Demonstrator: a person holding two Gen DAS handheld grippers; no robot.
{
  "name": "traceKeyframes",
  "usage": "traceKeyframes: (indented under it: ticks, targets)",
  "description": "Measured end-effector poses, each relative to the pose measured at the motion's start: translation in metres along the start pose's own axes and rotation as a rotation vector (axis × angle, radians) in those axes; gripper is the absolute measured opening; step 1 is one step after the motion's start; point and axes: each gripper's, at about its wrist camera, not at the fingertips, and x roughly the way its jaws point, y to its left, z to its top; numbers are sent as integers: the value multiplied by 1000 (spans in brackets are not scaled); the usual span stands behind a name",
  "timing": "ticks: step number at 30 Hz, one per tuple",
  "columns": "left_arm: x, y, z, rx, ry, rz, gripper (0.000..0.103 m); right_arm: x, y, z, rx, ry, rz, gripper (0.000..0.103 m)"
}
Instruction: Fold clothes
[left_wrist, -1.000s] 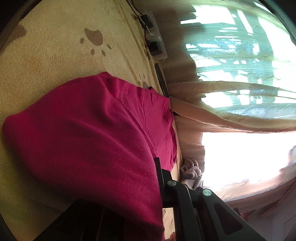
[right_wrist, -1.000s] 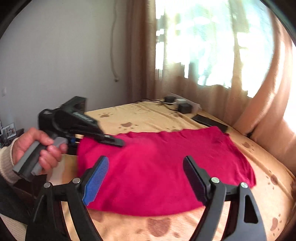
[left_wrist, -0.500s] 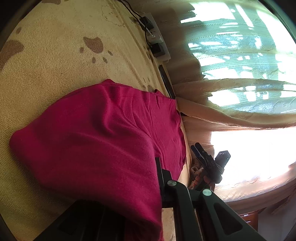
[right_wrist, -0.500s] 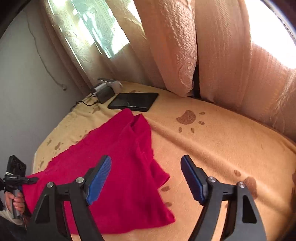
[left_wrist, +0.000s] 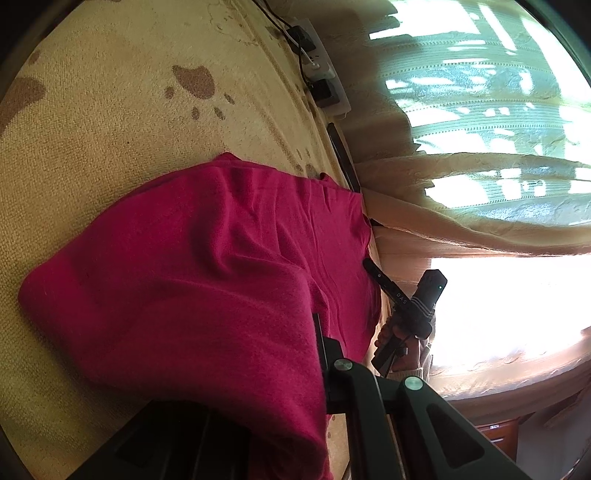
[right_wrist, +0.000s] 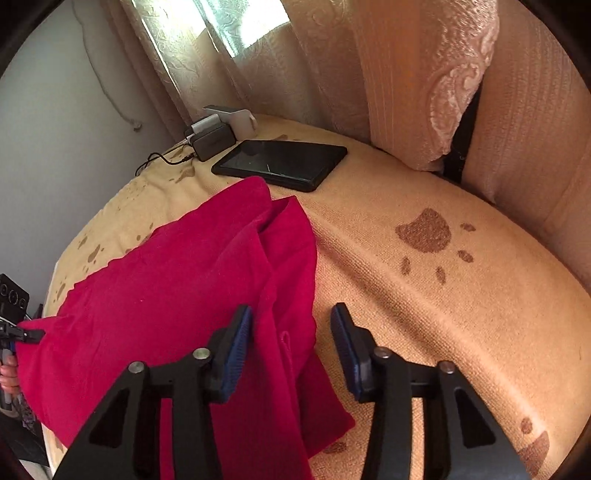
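A crimson garment (left_wrist: 207, 266) lies on a beige blanket with brown paw prints (left_wrist: 110, 110). My left gripper (left_wrist: 317, 369) is shut on one edge of the garment and holds it lifted; the cloth drapes over and hides the left finger. In the right wrist view the garment (right_wrist: 177, 295) lies to the left, with its right edge between the blue pads (right_wrist: 236, 343). My right gripper (right_wrist: 291, 343) is open over that edge. It also shows small in the left wrist view (left_wrist: 402, 299), at the garment's far side.
A black tablet (right_wrist: 280, 164) lies on the blanket just past the garment. A power strip with chargers and cables (right_wrist: 218, 133) sits behind it. Beige curtains (right_wrist: 369, 74) hang along the bed's far edge. Bare blanket (right_wrist: 443, 295) lies to the right.
My right gripper has swung from facing the left hand to the garment's far edge and lowered over it, its jaws now narrower. My left gripper keeps holding its lifted edge.
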Motion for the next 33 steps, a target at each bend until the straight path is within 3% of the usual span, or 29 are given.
traceKeyframes:
  ticks: [7,9,13,18,20,23,27,33]
  targets:
    - [2,2,0,-9,1,4,9,-11,17,-6,-32,-49,-26,16]
    - [3,3,1,-13,2,7,9,-17,21,-5,-40,-71,16,16]
    - [5,4,1,-18,1,9,9,-5,15,-2,-38,-33,-3,17]
    - [6,7,1,-27,0,15,9,7,0,-1,10,-27,58,24]
    - [6,7,1,-23,-1,16,9,7,-1,-2,41,-38,62,23]
    - [6,6,1,-8,-6,17,9,2,5,-5,57,-51,38,14]
    - [2,2,1,9,-13,-3,9,-28,20,-6,98,-147,78,13]
    - [-17,-16,4,66,-35,-52,9,-88,74,4,15,-245,85,13]
